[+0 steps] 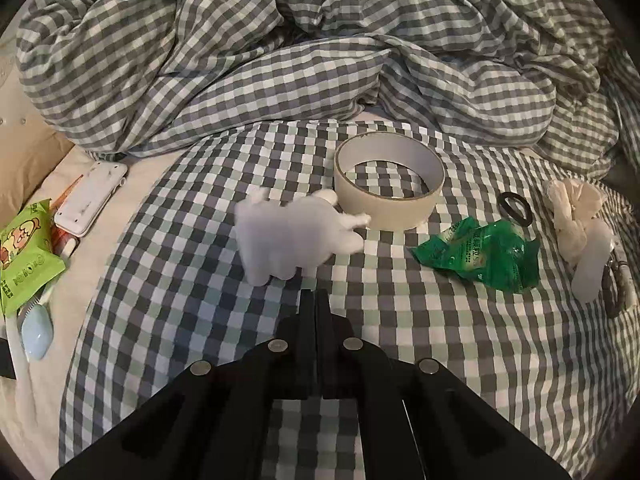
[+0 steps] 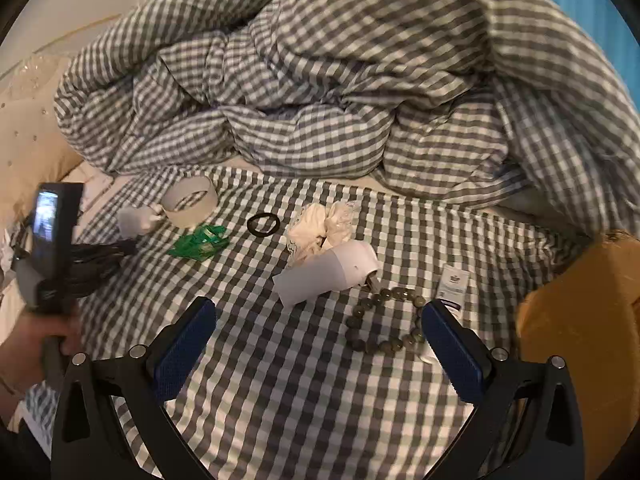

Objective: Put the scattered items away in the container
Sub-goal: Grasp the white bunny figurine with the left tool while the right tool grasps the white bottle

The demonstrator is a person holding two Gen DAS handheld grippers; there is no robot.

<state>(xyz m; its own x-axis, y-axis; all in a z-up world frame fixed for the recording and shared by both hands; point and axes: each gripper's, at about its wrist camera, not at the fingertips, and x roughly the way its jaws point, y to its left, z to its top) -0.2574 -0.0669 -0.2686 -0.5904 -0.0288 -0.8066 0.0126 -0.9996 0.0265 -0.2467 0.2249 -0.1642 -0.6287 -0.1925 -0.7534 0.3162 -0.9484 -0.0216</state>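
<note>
My left gripper [image 1: 314,296] is shut and empty, just short of a small white plush toy [image 1: 294,236] on the checked bed sheet. Behind the toy lies a roll of tape [image 1: 390,180]; right of it lie a green wrapper [image 1: 486,254], a black hair tie [image 1: 515,208], a crumpled white cloth [image 1: 572,216] and a white tube [image 1: 592,264]. My right gripper [image 2: 318,320] is open and empty above the sheet. Ahead of it lie the white tube [image 2: 326,274], a bead bracelet [image 2: 384,320] and a small white box [image 2: 452,284]. An orange container [image 2: 580,312] stands at the right.
A bunched checked duvet [image 1: 320,48] fills the back of the bed. At the left edge lie a green snack packet [image 1: 24,248], a white case [image 1: 90,198] and a light blue brush [image 1: 36,330]. The left gripper also shows in the right wrist view [image 2: 124,248].
</note>
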